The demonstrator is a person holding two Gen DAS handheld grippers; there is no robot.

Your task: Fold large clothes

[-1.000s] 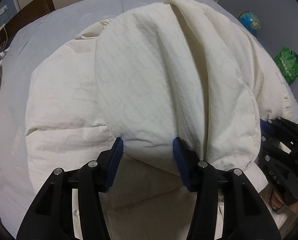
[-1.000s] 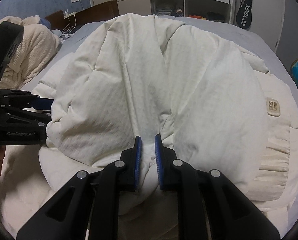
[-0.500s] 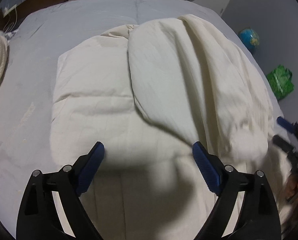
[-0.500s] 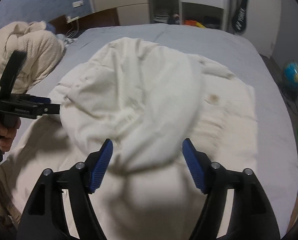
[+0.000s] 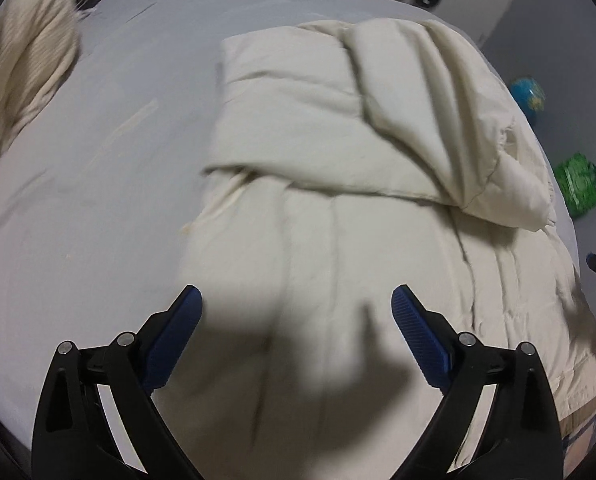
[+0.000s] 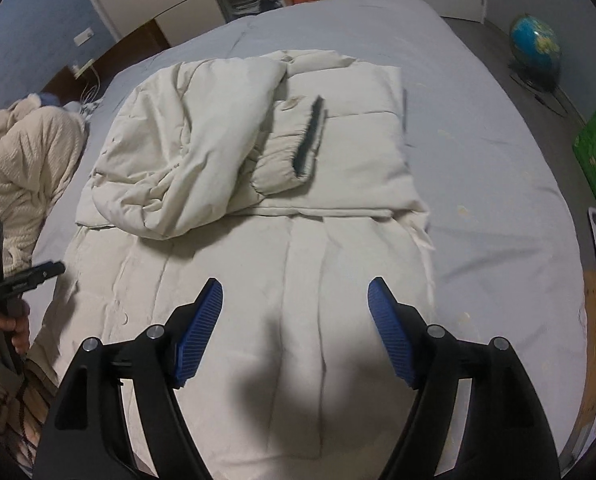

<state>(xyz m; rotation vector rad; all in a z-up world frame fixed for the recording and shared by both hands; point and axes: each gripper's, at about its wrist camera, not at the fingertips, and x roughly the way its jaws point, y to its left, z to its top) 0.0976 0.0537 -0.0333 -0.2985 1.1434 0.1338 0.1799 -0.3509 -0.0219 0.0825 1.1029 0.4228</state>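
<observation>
A: Where's the coat [image 6: 257,168] rn?

B: Flat on the grey bed [image 6: 478,184], far part folded back over the middle, one sleeve [image 6: 293,152] laid across on top so it stays inside the bundle.

A: Grippers?

B: Left gripper [image 5: 295,316] jaws opening, nothing between them. Right gripper [image 6: 295,312] spread wide, empty too. We hover both above the near hem [image 6: 306,360], prob. bc that's the next part to lift and fold.
</observation>
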